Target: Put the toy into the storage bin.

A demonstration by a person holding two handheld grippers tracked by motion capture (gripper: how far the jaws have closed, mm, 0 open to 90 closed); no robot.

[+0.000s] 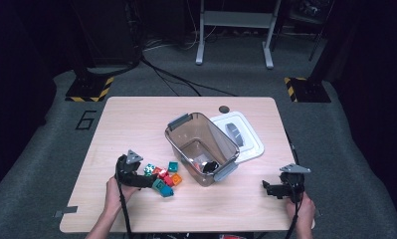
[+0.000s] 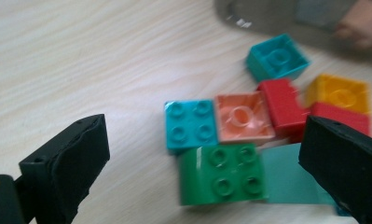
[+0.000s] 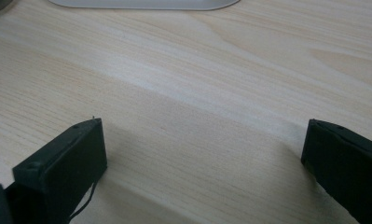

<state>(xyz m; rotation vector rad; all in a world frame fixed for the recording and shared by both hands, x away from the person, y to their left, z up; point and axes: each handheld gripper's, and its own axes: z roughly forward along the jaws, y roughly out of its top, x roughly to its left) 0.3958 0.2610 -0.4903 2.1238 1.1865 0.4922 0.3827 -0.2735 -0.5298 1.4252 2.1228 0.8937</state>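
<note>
Left gripper view: spread, empty fingers [image 2: 65, 175] frame the green brick [image 2: 222, 173] (light, rigid, slick), best pinched across flat sides.

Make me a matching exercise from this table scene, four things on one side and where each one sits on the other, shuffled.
Things:
1. green brick
2. white lid
3. clear bin
4. right gripper

Places:
A. middle of the table, tilted on its side
B. between the open fingers of the left gripper
C. flat on the table behind the bin
D. near the table's right front corner, over bare wood

Pairs: 1-B, 2-C, 3-A, 4-D
</note>
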